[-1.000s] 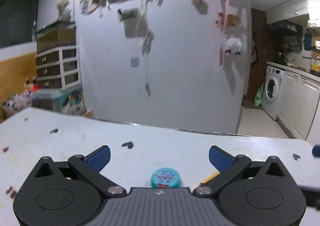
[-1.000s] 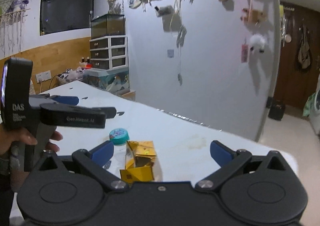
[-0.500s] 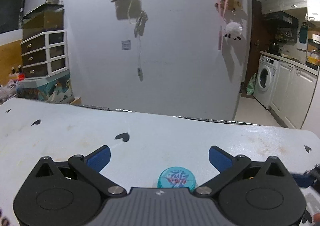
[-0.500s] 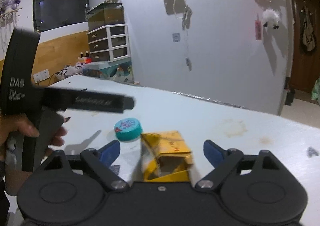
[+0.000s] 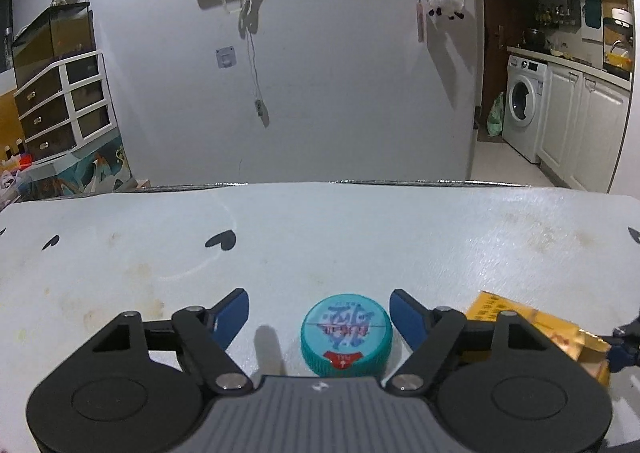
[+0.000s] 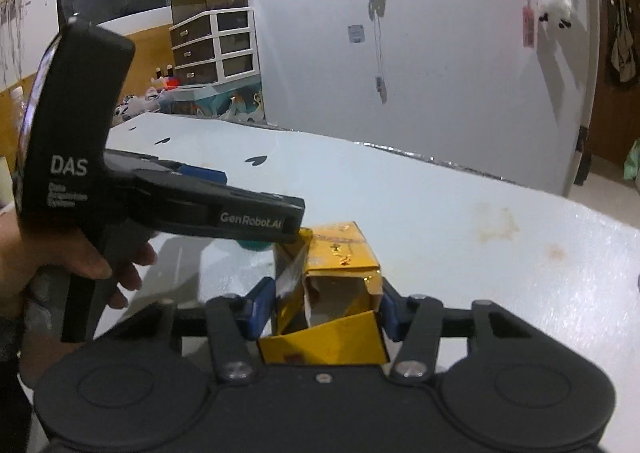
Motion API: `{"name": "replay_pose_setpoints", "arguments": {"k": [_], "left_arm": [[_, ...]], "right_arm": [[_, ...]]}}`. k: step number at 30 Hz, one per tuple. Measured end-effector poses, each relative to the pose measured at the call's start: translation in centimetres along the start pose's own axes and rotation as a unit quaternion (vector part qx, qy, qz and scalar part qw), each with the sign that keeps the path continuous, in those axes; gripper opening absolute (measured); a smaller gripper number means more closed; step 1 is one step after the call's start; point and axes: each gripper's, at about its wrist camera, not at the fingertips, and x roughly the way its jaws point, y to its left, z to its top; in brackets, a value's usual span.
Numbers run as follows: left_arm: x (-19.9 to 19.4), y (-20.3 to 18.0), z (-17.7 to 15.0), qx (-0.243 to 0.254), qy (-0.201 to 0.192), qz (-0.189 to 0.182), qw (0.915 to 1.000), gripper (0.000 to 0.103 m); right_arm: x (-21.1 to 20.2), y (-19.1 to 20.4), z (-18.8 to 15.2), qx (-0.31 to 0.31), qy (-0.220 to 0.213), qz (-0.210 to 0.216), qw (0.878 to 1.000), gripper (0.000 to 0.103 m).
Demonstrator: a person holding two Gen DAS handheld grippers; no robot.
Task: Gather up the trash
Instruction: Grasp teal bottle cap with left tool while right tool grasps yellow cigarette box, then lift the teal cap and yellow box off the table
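A white tabletop (image 5: pixel 360 237) printed with small black hearts and marked by a few brownish stains stands before a pale wall hung with trinkets, with a kitchen and a washing machine (image 5: pixel 522 105) off to one side. On it sits a clear bottle with a round teal cap (image 5: pixel 346 333), and just beside that a crumpled yellow cardboard carton (image 6: pixel 340 293) with its torn end gaping. The left gripper (image 5: pixel 320 315), gripped in a person's hand (image 6: pixel 68 265), has just been closing and straddles the teal cap: the blue pad on one side sits close against it, the other stands clear, so the cap is not yet clamped. The right gripper (image 6: pixel 326 303) has just been closing too, and its blue pads press on both sides of the yellow carton.
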Motion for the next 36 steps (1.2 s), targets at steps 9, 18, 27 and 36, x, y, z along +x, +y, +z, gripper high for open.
{"name": "replay_pose_setpoints", "arguments": {"k": [9,18,27,36], "left_arm": [[0.2,0.1,-0.2,-0.004,0.01,-0.006,0.9999,0.065],[-0.9,-1.3,-0.7,-0.006,0.009,-0.017,0.9998,0.049],[-3.8,-3.0,-2.5,-0.013,0.009,-0.01,0.9998,0.049],[-7.6,-4.7,-4.8,-0.039,0.01,0.01,0.9992,0.049]], "right_arm": [[-2.0,-0.9,-1.2,0.021,-0.008,-0.018,1.0,0.049],[-4.8,-2.4,-2.9,0.043,-0.028,-0.038,0.998,0.035],[-6.0,-2.8,-3.4,0.049,-0.033,-0.038,0.998,0.033],[-7.6,-3.6,-4.5,0.076,-0.037,-0.035,0.996,0.033]]}}
